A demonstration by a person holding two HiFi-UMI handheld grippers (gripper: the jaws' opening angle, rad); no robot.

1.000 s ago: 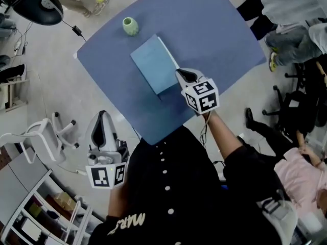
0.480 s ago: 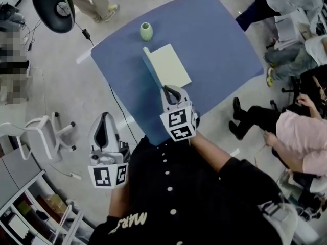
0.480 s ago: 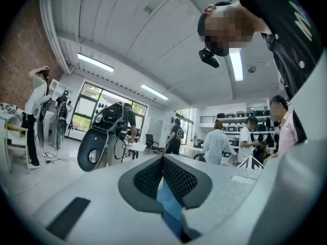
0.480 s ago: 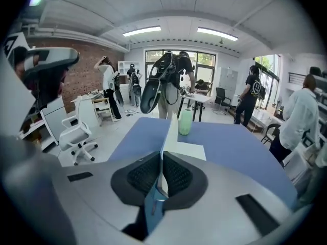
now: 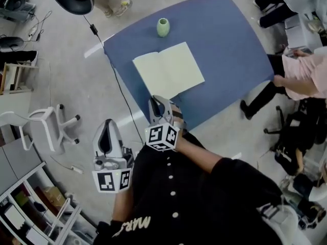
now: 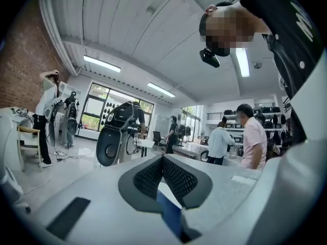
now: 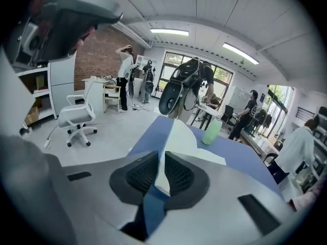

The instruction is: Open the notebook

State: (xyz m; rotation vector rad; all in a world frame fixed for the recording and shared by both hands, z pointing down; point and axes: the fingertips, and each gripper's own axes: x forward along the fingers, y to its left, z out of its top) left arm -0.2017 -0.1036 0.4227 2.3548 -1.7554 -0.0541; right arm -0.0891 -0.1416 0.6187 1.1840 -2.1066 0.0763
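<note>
Notebook (image 5: pixel 168 70) open flat, just beyond right gripper (image 5: pixel 155 101) | jaws just opening, nothing clamped

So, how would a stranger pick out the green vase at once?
Look at the blue table. Beyond the open notebook, near the table's far edge, stands the green vase. It is the only upright, rounded thing there; the notebook lies flat and pale.

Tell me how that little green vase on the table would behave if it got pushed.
The green vase stands upright and looks taller than wide, so a high push would probably tip it; its rounded body might then roll on the blue table. It looks small and smooth, so likely light and a bit slippery.
</note>
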